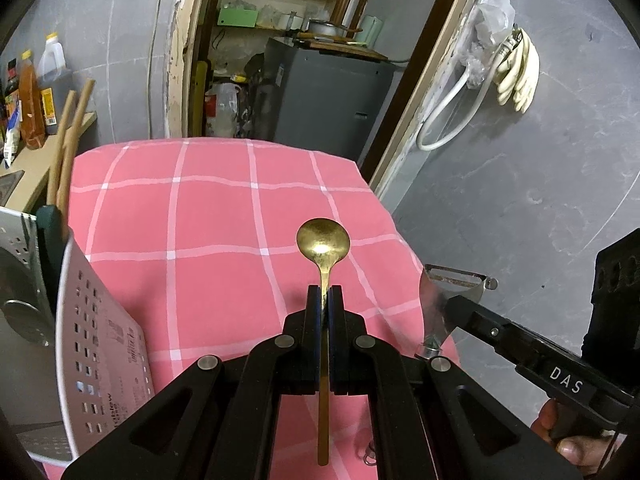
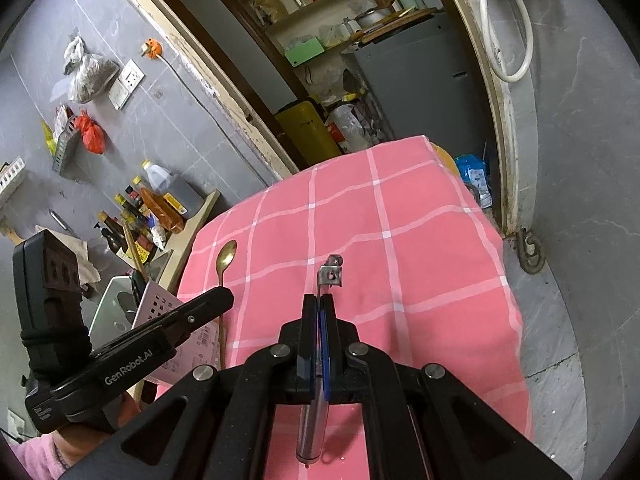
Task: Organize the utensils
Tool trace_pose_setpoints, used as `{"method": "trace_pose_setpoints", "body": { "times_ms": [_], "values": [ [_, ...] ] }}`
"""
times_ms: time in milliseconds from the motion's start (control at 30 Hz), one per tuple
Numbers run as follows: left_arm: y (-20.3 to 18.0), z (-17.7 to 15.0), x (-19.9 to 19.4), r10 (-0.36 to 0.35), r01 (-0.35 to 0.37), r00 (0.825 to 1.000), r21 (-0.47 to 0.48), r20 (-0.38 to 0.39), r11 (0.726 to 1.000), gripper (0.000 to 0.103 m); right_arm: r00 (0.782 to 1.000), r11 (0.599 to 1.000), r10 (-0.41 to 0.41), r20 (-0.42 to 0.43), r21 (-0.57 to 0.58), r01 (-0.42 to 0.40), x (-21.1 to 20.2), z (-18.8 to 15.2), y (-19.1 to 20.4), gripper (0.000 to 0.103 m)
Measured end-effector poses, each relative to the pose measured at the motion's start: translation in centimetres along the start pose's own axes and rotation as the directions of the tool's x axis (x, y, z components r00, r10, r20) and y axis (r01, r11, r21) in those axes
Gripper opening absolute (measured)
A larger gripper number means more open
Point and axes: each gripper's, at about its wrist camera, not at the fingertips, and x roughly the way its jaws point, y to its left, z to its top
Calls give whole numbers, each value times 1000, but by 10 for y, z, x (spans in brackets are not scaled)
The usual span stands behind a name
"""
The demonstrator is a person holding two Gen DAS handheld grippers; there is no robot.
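- I take the pink cloth [image 1: 208, 216] with white lines as my landmark; it covers the table and hangs down over the far edge.
- At the left edge of the cloth I see a white holder [image 1: 100, 344] with small holes in its wall. Two wooden sticks [image 1: 68, 140] stand up out of it.
- Just past the holder's left side there is a grey metal thing, but I cannot tell what it is.
- Left of the cloth, by the wall, bottles [image 2: 160, 200] stand on a wooden shelf.
- My left gripper [image 1: 325, 300] is over the near middle of the cloth. Its two pads are pressed tight on the thin handle of a gold spoon [image 1: 323, 240].
- The spoon is off the cloth. Its round bowl points away from me, and the end of its handle sticks out behind the pads toward me.
- My right gripper [image 2: 318, 312] is over the right side of the cloth, near the cloth's right edge. Its pads are squeezed tight on a metal peeler [image 2: 330, 274].
- The peeler's blade end points away from me, and its round handle sticks out behind the pads. It is up off the cloth too.
- The spoon and the peeler are apart and do not touch.
- A hand [image 1: 576, 444] holds the right gripper's grip near the cloth's right side.
- Past the far edge of the cloth there is a doorway with a grey cabinet [image 1: 328, 100] and shelves.
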Motion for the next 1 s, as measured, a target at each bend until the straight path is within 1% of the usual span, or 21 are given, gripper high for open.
{"method": "trace_pose_setpoints", "body": {
  "times_ms": [267, 467, 733, 1000],
  "values": [
    [-2, 5, -14, -9, 9, 999, 0, 34, 1000, 1, 1000, 1000, 2, 30, 2, -2, -8, 3, 5, 2],
    [-4, 15, -34, -11, 10, 997, 4, 81, 1000, 1, 996, 1000, 10, 84, -15, -9, -19, 11, 16, 2],
    [-1, 32, -71, 13, -14, 987, 9, 157, 1000, 1, 984, 996, 62, 167, -74, -51, -38, 31, 43, 2],
    [11, 42, -105, 45, -46, 972, -3, 229, 999, 1, 971, 985, 125, 204, -139, -98, -42, 42, 76, 2]
  ]
}}
